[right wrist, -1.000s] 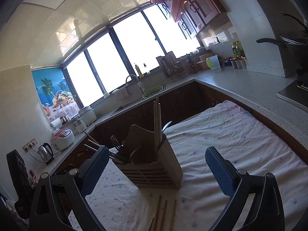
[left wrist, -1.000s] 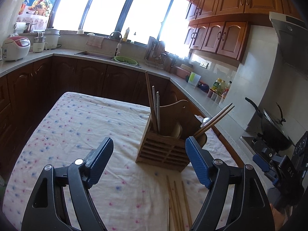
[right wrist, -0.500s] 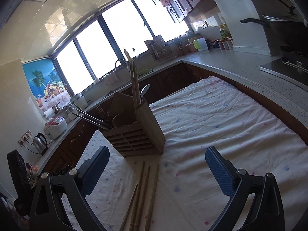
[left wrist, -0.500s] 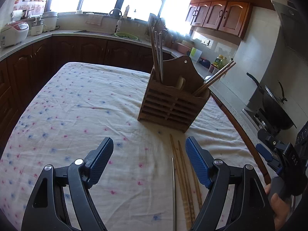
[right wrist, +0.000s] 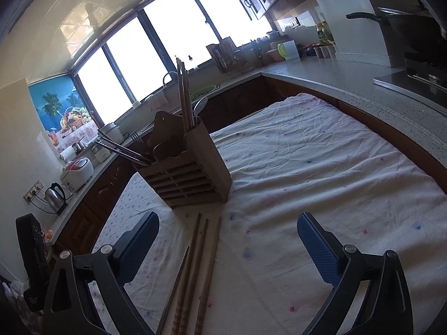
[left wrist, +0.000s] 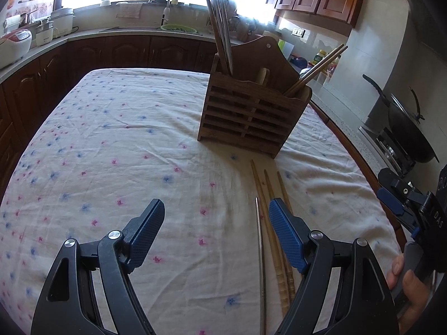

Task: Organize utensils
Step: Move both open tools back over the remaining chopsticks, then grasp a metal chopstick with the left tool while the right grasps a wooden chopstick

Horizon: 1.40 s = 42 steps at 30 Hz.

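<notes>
- On the tabletop [left wrist: 111, 139], a wooden holder [left wrist: 248, 117] stands upright on the flowered cloth, already carrying several chopsticks, a spoon and forks in its compartments.
- Just in front of it, four loose sticks lie side by side: three wooden chopsticks [left wrist: 272, 217] and one thin metal chopstick [left wrist: 260, 251]. By my reading these are what is left to sort, so the task looks partly done.
- The left tool [left wrist: 213, 237] hovers over the cloth with its jaws wide apart, holding nothing; its right pad sits just above the wooden chopsticks.
- The right tool [right wrist: 226, 248] is likewise spread wide and empty, the loose sticks lying between its fingers.
</notes>
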Each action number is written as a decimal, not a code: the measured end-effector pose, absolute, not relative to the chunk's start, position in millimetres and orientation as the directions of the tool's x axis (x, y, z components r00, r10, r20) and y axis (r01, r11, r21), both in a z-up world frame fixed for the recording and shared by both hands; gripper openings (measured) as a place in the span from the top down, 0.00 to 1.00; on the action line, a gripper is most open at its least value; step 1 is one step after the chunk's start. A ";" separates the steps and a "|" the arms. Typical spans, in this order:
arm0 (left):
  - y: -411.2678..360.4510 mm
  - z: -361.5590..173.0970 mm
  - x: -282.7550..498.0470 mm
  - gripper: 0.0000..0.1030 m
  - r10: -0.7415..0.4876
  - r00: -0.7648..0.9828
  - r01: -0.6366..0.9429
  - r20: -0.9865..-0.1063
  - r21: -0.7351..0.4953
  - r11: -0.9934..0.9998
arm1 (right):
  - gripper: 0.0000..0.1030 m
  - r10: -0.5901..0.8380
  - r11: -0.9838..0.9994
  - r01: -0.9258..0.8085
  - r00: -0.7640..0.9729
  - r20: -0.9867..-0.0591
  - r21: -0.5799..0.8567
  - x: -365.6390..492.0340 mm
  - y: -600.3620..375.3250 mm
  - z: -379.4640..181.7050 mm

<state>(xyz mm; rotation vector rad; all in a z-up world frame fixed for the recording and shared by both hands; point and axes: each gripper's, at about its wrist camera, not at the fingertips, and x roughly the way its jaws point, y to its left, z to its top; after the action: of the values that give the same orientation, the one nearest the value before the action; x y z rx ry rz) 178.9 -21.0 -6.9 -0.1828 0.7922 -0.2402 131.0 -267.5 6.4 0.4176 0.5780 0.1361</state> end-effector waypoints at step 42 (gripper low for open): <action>-80.1 -55.3 191.7 0.77 -0.226 0.534 0.331 -0.815 -0.045 0.943 | 0.67 0.271 0.941 -0.033 0.664 -0.697 0.335 197.2 -231.4 -46.7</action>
<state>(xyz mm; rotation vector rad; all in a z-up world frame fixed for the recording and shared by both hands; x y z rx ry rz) 191.7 -80.1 -55.3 0.1202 0.9522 -0.3327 197.2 -231.4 -46.7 0.3078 0.8304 0.1748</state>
